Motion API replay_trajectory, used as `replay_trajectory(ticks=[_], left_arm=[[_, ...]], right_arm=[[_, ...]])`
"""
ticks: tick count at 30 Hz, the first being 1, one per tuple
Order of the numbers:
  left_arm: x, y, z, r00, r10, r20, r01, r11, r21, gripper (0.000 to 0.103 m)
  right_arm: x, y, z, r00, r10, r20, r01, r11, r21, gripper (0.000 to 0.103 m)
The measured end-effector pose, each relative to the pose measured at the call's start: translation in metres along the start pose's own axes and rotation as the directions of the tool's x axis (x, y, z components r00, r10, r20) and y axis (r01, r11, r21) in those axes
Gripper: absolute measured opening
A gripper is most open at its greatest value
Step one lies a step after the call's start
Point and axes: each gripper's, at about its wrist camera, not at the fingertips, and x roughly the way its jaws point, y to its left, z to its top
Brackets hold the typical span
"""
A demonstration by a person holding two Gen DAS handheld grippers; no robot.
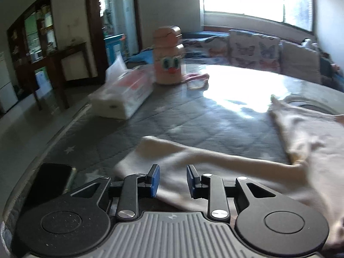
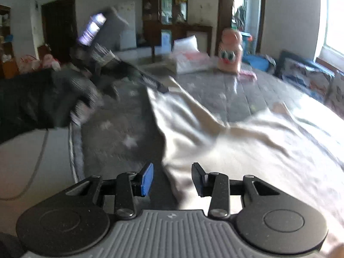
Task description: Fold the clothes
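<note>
1. The cream cotton garment (image 2: 247,146) lies spread near the front edge of the grey quilted table (image 1: 172,116).
2. The left tool (image 1: 173,180) and the right tool (image 2: 173,178) are both released, holding nothing.
3. I think each should pinch one single hem layer.
4. A tissue pack (image 1: 122,94) and a peach cartoon bottle (image 1: 168,58) stand at the far edge.

One garment (image 1: 247,172), one tissue pack (image 1: 124,94), one bottle (image 1: 168,58), one phone (image 1: 51,182).
</note>
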Motion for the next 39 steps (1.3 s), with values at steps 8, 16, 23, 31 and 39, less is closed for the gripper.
replay_trajectory(ticks=[8,16,23,31,39], left_arm=[[-0.039,-0.062,0.002,0.976,-0.212,0.052,0.206,0.973,0.098,0.03],[-0.044,-0.126,-0.028,0.954,-0.301,0.012,0.283,0.908,0.31,0.03],[-0.057,-0.142,-0.042,0.951,-0.31,0.019,0.274,0.866,0.417,0.031],[-0.056,-0.165,-0.06,0.93,-0.367,-0.024,0.335,0.817,0.47,0.032],[-0.068,-0.157,-0.051,0.929,-0.369,0.011,0.325,0.831,0.451,0.033]], right_arm=[[-0.039,-0.013,-0.021,0.999,-0.052,0.007,0.051,0.998,0.045,0.044],[-0.061,-0.024,-0.052,0.995,-0.085,-0.056,0.09,0.992,0.086,0.045],[-0.083,-0.03,-0.056,0.997,-0.069,-0.017,0.071,0.991,0.118,0.047],[-0.088,-0.043,-0.07,0.994,-0.085,-0.063,0.095,0.981,0.171,0.047],[-0.135,-0.078,-0.092,0.978,-0.207,-0.009,0.197,0.914,0.356,0.048]])
